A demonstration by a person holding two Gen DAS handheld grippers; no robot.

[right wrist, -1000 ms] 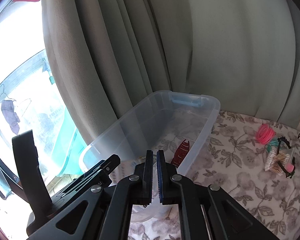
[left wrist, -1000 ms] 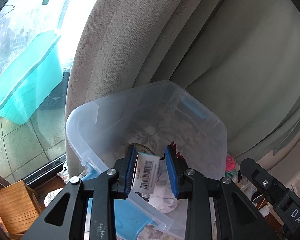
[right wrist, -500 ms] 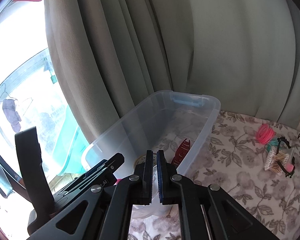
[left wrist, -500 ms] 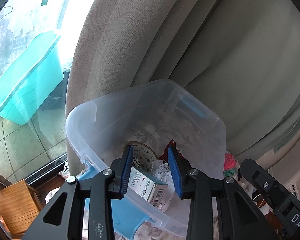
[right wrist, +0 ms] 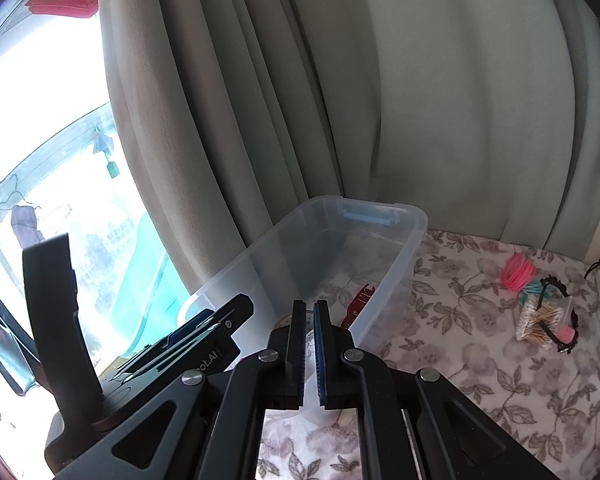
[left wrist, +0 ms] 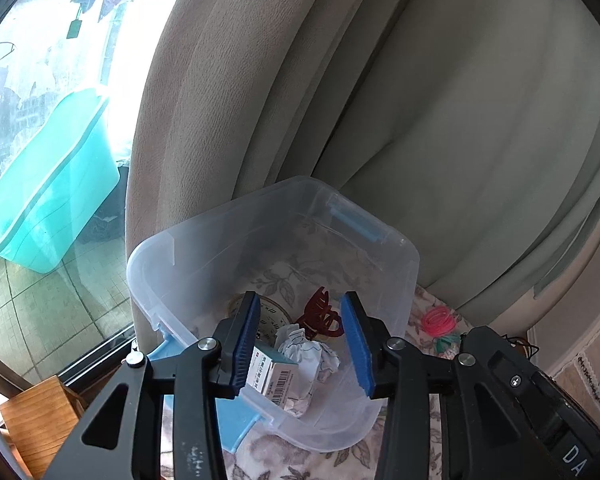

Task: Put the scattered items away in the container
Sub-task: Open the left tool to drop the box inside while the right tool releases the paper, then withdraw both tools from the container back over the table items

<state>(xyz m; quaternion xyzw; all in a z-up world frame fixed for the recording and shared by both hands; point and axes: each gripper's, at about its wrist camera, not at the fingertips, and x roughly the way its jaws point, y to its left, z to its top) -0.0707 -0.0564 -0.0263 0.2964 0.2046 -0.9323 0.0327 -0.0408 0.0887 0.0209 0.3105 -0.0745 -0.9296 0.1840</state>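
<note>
Plastic bin: now holds box, dropped beside paper wad and clip.
Left gripper: spread wide, emptied moments ago.
Right gripper: nearly together, empty.
Pending: bands, swabs on cloth.

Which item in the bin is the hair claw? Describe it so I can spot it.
Find the clear plastic bin against the curtain. On its floor, beyond the crumpled paper and the barcoded box, lies the hair claw: the only dark red piece, with curved prongs.
</note>
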